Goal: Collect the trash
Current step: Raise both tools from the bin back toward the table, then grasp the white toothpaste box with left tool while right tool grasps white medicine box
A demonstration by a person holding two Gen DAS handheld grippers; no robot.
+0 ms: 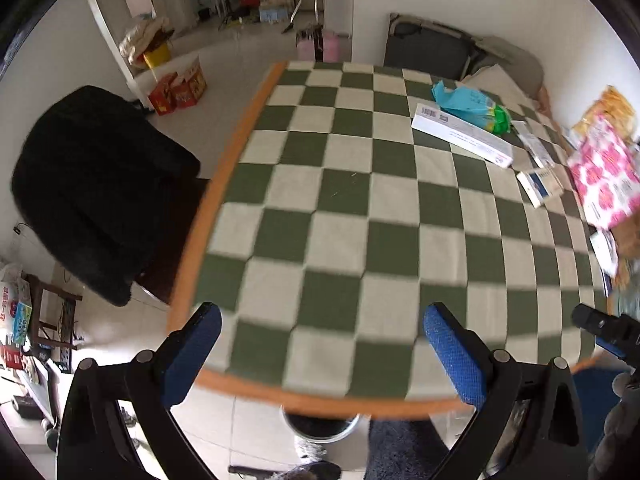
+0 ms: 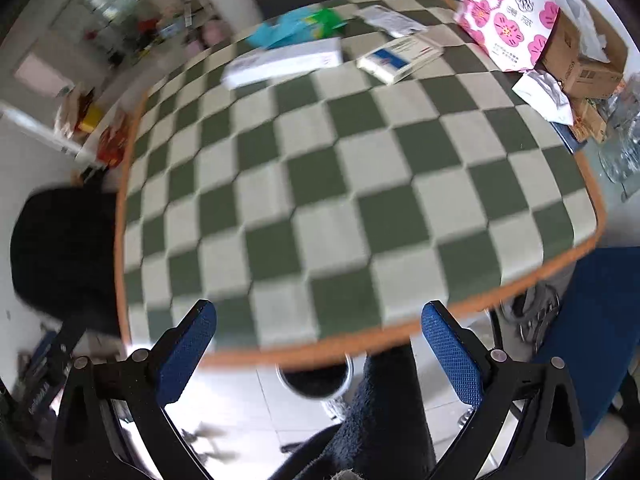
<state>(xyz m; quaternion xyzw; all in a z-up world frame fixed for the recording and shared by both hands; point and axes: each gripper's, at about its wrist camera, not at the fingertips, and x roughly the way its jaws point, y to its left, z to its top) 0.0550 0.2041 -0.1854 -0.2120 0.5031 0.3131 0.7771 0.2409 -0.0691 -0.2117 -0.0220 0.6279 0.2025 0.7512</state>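
Note:
Trash lies at the far side of the checkered table (image 1: 320, 216): a long white box (image 1: 460, 134), a blue-green plastic wrapper (image 1: 476, 106), a small white-and-blue box (image 1: 540, 186) and a flat white packet (image 1: 534, 142). The same long box (image 2: 284, 62), wrapper (image 2: 300, 26) and small box (image 2: 400, 58) show in the right wrist view. My left gripper (image 1: 322, 320) is open and empty above the near table edge. My right gripper (image 2: 318, 318) is open and empty over the near edge (image 2: 360, 344). The right gripper's tip (image 1: 596, 324) shows in the left view.
A round bin (image 2: 316, 378) stands on the floor under the near table edge, also in the left wrist view (image 1: 320, 426). A pink flowered bag (image 2: 508, 12) and cardboard boxes (image 2: 580, 64) crowd the table's right side. A black chair (image 1: 100, 188) stands left; a blue chair (image 2: 600, 328) right.

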